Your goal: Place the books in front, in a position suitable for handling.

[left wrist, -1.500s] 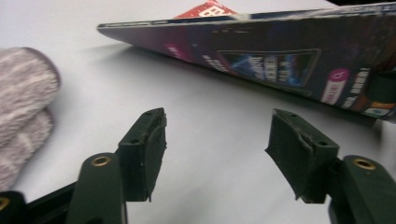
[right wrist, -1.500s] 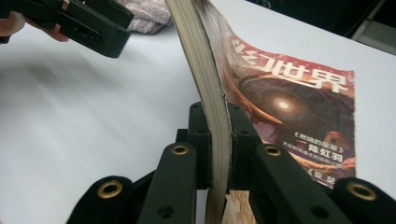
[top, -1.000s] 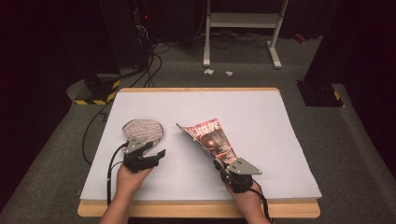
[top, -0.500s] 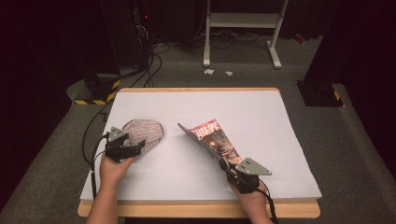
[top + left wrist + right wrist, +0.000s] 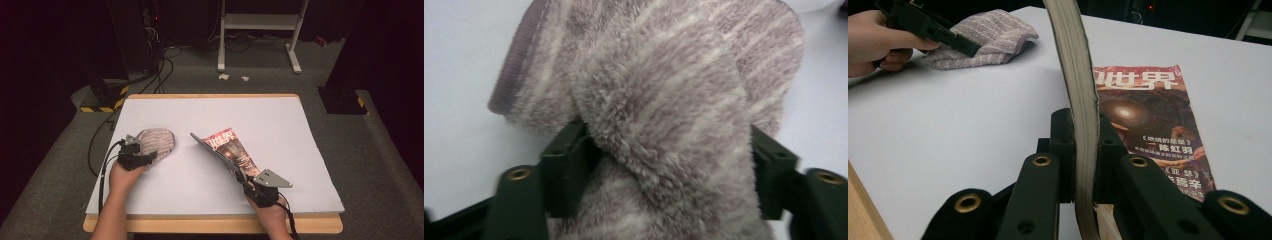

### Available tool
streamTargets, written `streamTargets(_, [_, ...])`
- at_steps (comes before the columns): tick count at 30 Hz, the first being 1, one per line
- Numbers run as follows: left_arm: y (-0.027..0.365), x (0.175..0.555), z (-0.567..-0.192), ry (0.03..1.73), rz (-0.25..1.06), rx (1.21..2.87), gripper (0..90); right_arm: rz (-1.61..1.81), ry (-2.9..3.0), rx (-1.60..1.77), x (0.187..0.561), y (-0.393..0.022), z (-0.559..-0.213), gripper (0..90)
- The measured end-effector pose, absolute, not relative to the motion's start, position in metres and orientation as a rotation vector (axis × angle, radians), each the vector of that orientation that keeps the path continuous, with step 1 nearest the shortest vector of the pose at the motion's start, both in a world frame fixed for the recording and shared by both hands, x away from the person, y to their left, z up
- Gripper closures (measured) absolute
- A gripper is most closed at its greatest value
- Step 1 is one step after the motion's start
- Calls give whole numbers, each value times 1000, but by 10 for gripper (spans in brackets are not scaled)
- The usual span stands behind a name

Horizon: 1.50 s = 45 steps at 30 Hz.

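Note:
A fuzzy grey-pink striped cloth (image 5: 156, 142) lies on the white table (image 5: 280, 120) at the left. My left gripper (image 5: 141, 159) is at its near left end. In the left gripper view the cloth (image 5: 664, 100) bunches up between the jaws of the left gripper (image 5: 664, 170), which have just been closing and press on it from both sides. A red magazine (image 5: 231, 146) lies at centre right. My right gripper (image 5: 245, 177) is shut on a thick block of pages (image 5: 1075, 65) that stands on edge, while the cover (image 5: 1148, 115) lies flat beside it.
Wide bare white tabletop stretches behind and to the right of the magazine. The wooden table edge (image 5: 210, 225) runs along the front. On the floor, cables (image 5: 100, 145) trail at the left, a yellow-black striped block (image 5: 102, 102) sits beyond them, and a white stand (image 5: 257, 22) is at the back.
My left hand has shifted left, from the cloth's near side to its near left end, and the cloth is bunched there. The right gripper and the raised pages have stayed put.

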<state>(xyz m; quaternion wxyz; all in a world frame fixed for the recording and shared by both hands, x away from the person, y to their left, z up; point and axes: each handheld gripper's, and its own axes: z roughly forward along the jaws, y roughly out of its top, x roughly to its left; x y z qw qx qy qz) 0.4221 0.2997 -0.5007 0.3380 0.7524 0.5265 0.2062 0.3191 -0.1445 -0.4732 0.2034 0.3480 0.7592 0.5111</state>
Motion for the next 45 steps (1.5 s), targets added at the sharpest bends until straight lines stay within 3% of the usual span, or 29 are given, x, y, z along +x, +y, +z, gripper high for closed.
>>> streamTargets(1, [299,419,-501,1352,544,1963,428,1424,2122,973,319,-143,-473,835])
streamTargets(4, [298,415,-502,1341,531,1950,529,1419,2131,968,319,-143,-474,835])
streamTargets(9, [298,409,-501,1341,521,1915,611,1424,2137,967,319,-144,-475,836])
streamTargets(16, [306,399,-499,1328,435,1793,632,1427,2134,959,319,-144,-475,837])
streamTargets(30, [284,380,-477,1213,463,1696,630,1430,2143,948,320,-146,-476,835])
streamTargets(45, [217,365,-430,1004,462,1684,627,1414,2160,925,319,-144,-478,836])
